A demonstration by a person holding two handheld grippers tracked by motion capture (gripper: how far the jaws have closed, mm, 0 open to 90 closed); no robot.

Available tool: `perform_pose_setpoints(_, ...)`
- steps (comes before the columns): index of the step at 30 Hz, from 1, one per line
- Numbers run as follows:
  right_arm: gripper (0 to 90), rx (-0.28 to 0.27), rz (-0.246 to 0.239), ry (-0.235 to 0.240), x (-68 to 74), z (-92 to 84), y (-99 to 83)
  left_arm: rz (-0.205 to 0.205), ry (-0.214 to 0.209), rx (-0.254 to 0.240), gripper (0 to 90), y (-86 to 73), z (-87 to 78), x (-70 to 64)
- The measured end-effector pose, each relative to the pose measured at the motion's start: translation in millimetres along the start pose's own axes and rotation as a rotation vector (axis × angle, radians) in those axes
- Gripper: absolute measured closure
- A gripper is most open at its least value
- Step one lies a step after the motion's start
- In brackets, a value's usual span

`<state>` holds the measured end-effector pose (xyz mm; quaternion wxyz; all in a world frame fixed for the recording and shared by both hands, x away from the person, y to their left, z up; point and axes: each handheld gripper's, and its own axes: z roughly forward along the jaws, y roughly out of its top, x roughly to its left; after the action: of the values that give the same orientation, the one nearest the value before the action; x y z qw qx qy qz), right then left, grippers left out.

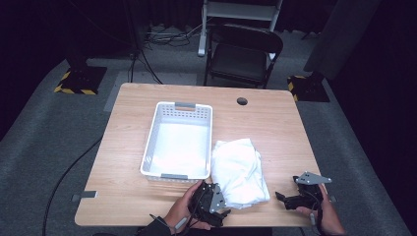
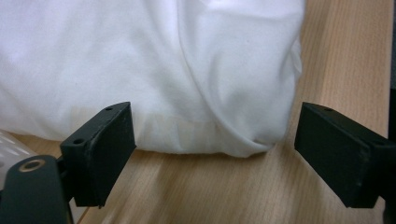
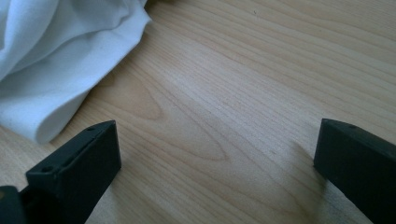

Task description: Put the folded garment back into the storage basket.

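Note:
A folded white cloth [image 1: 239, 171] lies on the wooden table [image 1: 275, 123], just right of a white plastic basket [image 1: 179, 140]. My left gripper [image 1: 223, 209] sits at the cloth's near left corner, held by a hand at the table's front edge. In the left gripper view its jaws stand wide apart, open, with the cloth's [image 2: 187, 70] folded edge just beyond them and bare wood between them. My right gripper [image 1: 281, 196] rests to the right of the cloth, pointing left toward it. In the right gripper view its jaws are open over bare wood, the cloth's [image 3: 51, 70] corner at upper left.
The basket holds nothing I can make out. A round cable hole [image 1: 242, 101] sits near the table's far edge. A black folding chair [image 1: 243, 54] stands behind the table. Cables run over the grey floor at left.

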<state>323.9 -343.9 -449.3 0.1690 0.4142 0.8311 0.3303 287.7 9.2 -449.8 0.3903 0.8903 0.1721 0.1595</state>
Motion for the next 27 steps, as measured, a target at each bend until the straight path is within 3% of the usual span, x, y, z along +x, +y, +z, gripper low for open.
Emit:
perform_pose_setpoints(5,0.4,0.0,0.0,0.0,0.0,0.0,0.0,-0.006,-0.014,0.005,15.0,2.8,3.2,-0.3)
perform_pose_setpoints(12,0.4,0.0,0.0,0.0,0.0,0.0,0.0,0.005,0.006,0.021,22.6,4.5,6.4,-0.5)
perform_pose_setpoints(14,0.4,0.0,0.0,0.0,0.0,0.0,0.0,0.021,0.01,0.022,27.3,4.7,6.8,-1.3)
perform_pose_setpoints(16,0.4,0.0,0.0,0.0,0.0,0.0,0.0,0.052,-0.008,0.016,38.4,4.2,5.2,-1.9)
perform_pose_setpoints(20,0.4,0.0,0.0,0.0,0.0,0.0,0.0,0.051,-0.042,0.015,52.6,3.4,4.5,-0.7)
perform_pose_setpoints(27,0.4,0.0,0.0,0.0,0.0,0.0,0.0,0.043,-0.065,0.028,66.0,2.8,2.2,1.7)
